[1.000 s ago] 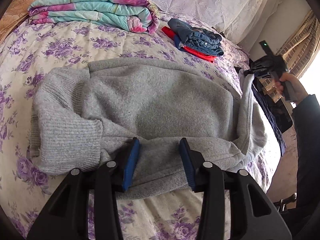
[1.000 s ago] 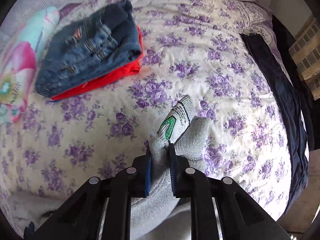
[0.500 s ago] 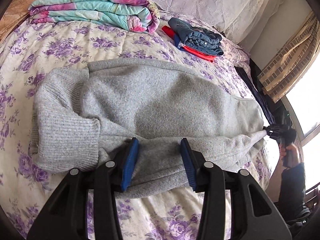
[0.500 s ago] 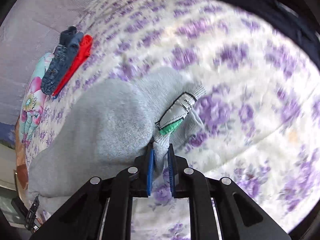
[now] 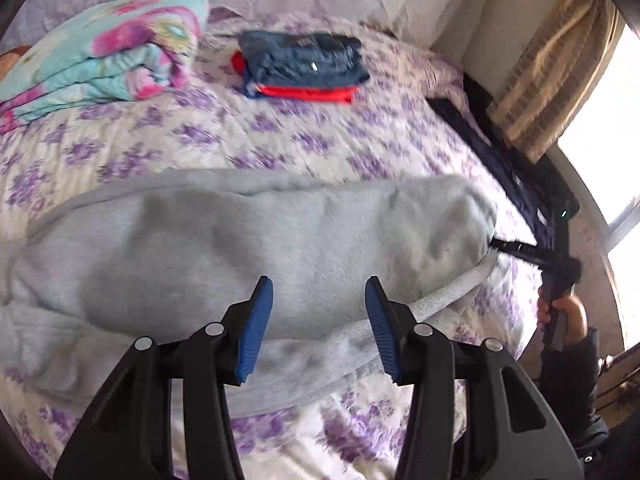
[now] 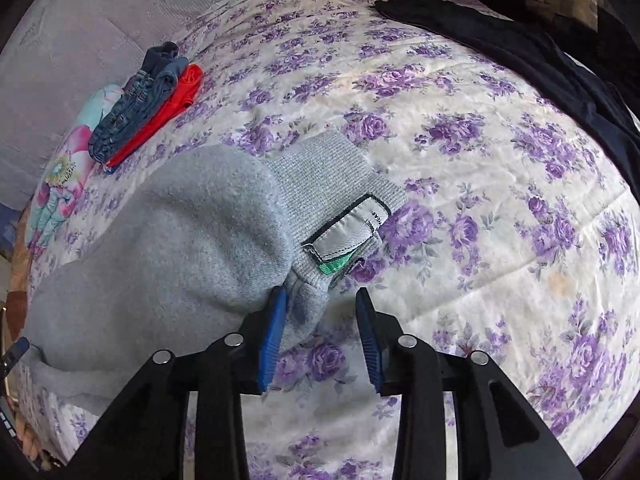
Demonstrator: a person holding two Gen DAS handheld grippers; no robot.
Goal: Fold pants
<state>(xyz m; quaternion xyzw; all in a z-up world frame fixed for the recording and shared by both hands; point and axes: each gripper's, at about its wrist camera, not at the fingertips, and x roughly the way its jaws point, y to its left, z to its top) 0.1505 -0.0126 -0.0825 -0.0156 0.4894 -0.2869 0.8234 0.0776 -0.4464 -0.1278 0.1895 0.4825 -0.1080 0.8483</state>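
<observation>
The grey fleece pants (image 5: pixel 248 248) lie folded lengthwise across the floral bedspread (image 5: pixel 304 140). My left gripper (image 5: pixel 318 304) is open, its blue pads (image 5: pixel 256 320) just above the near edge of the pants. My right gripper (image 6: pixel 322 312) is open at the pants' ribbed waistband (image 6: pixel 320 176), whose label (image 6: pixel 348 232) faces up; the left pad (image 6: pixel 272 332) touches the cloth. The right gripper also shows in the left wrist view (image 5: pixel 520 250) at the far right end of the pants (image 6: pixel 160 248).
A folded pile of jeans over a red garment (image 5: pixel 304 68) and a folded floral quilt (image 5: pixel 100 56) lie near the headboard. A dark garment (image 6: pixel 520 56) lies along the bed's right edge, beside curtains (image 5: pixel 552 80) and a window.
My right gripper has opened and let go of the waistband, which now lies flat on the bed. My left gripper has lifted and swung right; its view is blurred.
</observation>
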